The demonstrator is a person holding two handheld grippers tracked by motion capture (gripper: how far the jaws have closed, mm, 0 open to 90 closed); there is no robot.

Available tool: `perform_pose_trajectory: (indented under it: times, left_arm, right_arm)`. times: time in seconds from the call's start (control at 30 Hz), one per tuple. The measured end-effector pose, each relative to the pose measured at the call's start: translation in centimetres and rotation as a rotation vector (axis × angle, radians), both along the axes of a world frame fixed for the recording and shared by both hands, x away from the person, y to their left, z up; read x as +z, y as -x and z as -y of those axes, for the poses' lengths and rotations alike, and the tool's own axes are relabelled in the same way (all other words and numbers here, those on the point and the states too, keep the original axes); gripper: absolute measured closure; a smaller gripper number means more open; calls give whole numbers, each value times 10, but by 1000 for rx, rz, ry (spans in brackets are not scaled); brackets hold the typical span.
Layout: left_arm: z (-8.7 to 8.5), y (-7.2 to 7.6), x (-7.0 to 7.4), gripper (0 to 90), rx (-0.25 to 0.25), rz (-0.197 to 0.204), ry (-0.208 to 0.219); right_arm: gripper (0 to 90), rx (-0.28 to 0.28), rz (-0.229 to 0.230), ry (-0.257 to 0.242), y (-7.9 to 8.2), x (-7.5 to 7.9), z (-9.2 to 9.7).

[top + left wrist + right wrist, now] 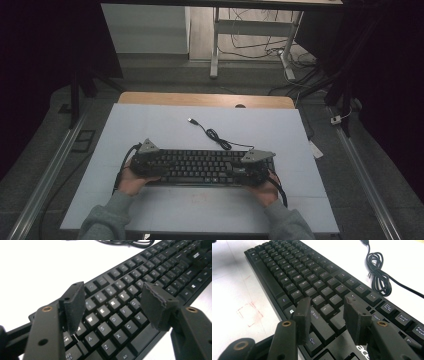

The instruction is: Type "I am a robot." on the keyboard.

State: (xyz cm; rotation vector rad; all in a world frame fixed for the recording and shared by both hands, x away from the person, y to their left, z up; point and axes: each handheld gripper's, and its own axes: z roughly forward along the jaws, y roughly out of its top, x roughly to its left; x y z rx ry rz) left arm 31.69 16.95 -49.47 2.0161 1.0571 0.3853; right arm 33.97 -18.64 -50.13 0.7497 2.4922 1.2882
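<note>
Black plastic keyboard (200, 166), flat and rectangular, lies mid-worktop (150, 125); left claw (113, 302) and right claw (325, 315) hover open over its ends. Coiled cable (217, 136) behind; pale surface around.

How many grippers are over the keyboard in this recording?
2: the left gripper sits over the left end of the keyboard, the right gripper over its right end. Both have open jaws above the keys.

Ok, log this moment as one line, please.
left hand-held gripper: open over keyboard left end | right hand-held gripper: open over right end | cable: behind keyboard
</note>
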Motion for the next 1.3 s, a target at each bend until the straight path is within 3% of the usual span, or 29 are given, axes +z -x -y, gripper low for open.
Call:
perform_pose_trajectory:
  times: [0.2,0.57,0.87,1.3]
  left_arm:
    - [6,-4,0,486,-30,-7,2]
    - [17,-13,-4,882,-64,-16,-25]
    - [33,-20,-14,884,-102,-47,-74]
    - [39,-27,-24,884,-93,-74,-106]
  right_arm:
    - [574,-1,-2,3,0,-1,0]
    - [568,6,-6,19,0,-2,-2]
    - [565,14,-3,24,0,-2,-3]
    - [565,11,-2,22,0,-2,-2]
